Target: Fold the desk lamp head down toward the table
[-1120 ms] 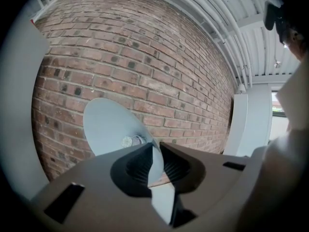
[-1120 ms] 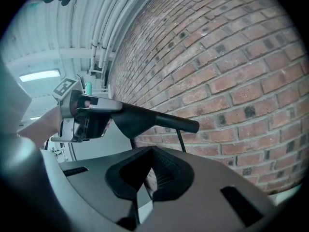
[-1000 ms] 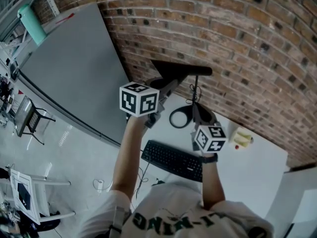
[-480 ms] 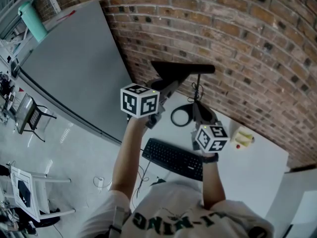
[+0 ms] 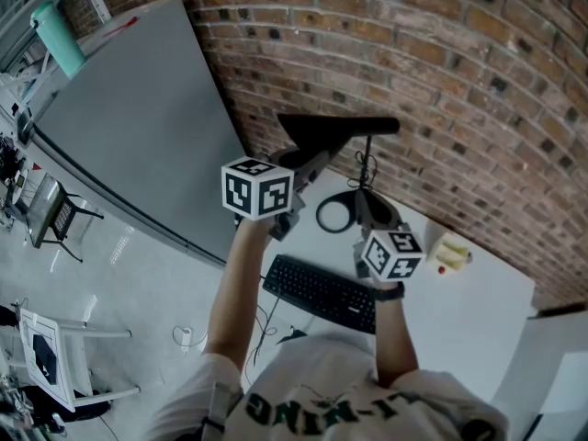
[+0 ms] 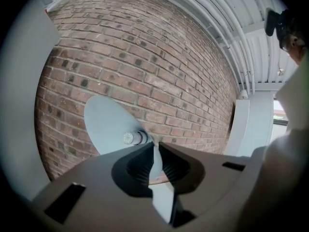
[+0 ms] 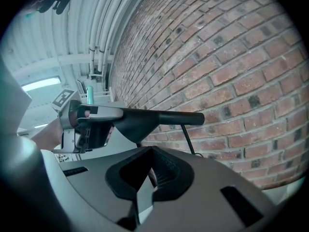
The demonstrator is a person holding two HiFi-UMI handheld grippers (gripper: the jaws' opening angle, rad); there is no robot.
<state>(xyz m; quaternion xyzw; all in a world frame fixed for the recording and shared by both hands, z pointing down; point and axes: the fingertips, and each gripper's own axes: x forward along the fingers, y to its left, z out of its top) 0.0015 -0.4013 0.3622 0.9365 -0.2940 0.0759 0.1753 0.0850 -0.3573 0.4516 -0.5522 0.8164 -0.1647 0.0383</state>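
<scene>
Now | L tongs [image 6: 154, 149] pinch lamp head [image 5: 335, 129] | R tongs [image 7: 150, 170] closed | keyboard [image 5: 317, 294] nr, wall [image 5: 441, 72] behind

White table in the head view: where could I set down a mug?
Bare room: the right half of the white table, bordered by the black keyboard, the small yellow object and the person's right forearm. Crowded: the back strip along the red brick wall, where the ring base of the black desk lamp sits behind the keyboard.
</scene>
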